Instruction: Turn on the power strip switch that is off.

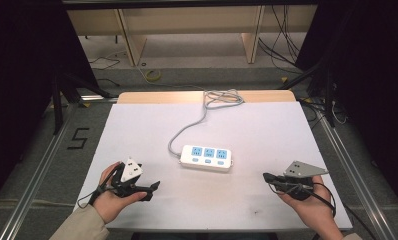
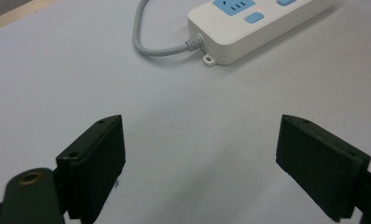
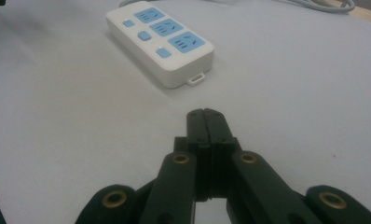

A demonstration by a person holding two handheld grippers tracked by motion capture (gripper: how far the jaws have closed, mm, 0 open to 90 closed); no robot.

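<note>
A white power strip (image 1: 206, 157) with three blue sockets and blue switches lies near the middle of the white table; its grey cable (image 1: 187, 129) runs to the far edge. It also appears at the top of the left gripper view as the power strip (image 2: 249, 28) and in the right gripper view as the power strip (image 3: 160, 42). My left gripper (image 1: 154, 186) rests at the front left, jaws wide apart with nothing between them (image 2: 200, 163). My right gripper (image 1: 265, 176) sits at the front right, pointing toward the strip, its jaws pressed together and empty (image 3: 205, 114).
The white table top (image 1: 267, 130) has a wooden strip along its far edge, where the cable is coiled (image 1: 222, 97). Metal frame rails (image 1: 37, 170) run along both sides. Beyond are a grey floor, loose cables and wooden furniture legs.
</note>
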